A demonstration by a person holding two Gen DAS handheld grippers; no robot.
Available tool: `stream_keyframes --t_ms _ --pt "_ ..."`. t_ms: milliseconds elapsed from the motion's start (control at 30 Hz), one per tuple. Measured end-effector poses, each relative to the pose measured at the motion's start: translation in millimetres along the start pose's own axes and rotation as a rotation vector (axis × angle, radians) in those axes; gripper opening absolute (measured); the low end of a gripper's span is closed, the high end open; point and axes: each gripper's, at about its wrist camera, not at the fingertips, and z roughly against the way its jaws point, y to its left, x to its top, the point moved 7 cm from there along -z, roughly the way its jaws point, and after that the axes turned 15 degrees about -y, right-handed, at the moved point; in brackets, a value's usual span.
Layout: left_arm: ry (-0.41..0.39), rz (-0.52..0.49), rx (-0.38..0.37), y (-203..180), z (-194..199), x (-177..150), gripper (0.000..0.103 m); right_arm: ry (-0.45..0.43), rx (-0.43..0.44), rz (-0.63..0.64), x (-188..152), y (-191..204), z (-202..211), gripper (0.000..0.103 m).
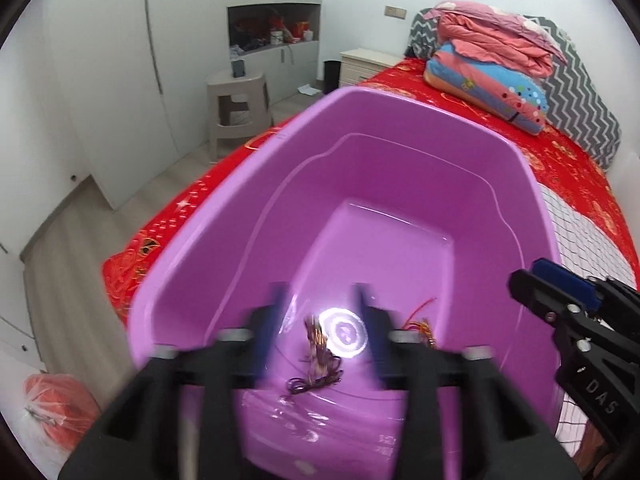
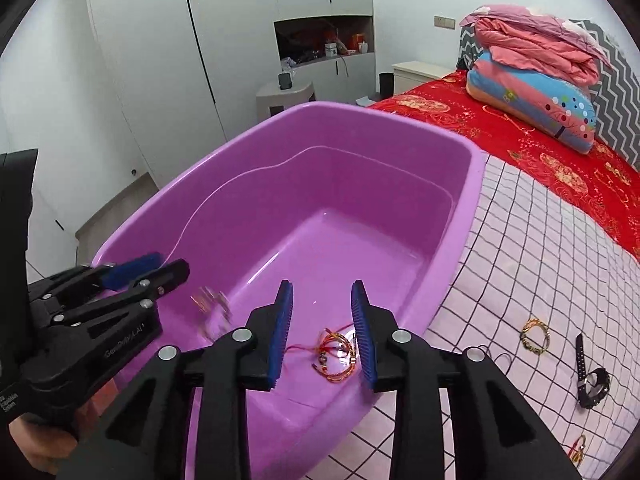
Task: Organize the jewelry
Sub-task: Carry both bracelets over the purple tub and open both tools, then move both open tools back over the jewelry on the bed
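Dropping jewelry into the tub [image 2: 472, 168], both grippers, left [image 1: 320, 332] and right [image 2: 322, 332], hang released over pieces on its floor, so next comes the bracelet [image 2: 535, 336] on the bed [image 2: 520, 264].

We are looking at white wardrobes [image 2: 224, 36], a cluttered wall niche [image 1: 276, 26], a grey stool [image 1: 236, 100], pale wood floor [image 1: 68, 248] and a red-covered bed [image 2: 532, 136].

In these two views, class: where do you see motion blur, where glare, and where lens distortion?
Left wrist view: left gripper smeared; glare spot on the purple tub floor. Right wrist view: right gripper sharp; a jewelry piece blurred. Both views: fisheye bending, dark corners.
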Motion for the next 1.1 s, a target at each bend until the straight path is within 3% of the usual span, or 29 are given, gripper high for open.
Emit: stream_keyframes --t_ms 67,167,1100 --pt "-0.042 0.007 0.029 6.2 8.1 4.8 0.085 -0.01 -0.007 -0.001 1.0 -2.4 4.0 0.036" --pt "-0.053 -0.014 0.057 7.4 13.7 7.6 0.09 -0.02 -0.01 -0.011 -0.3 -5.8 10.4 0.038" --pt "-0.071 -0.022 0.024 -20.9 56.6 -5.9 0.095 -0.073 -0.03 -0.095 -22.5 -38.1 72.9 0.043"
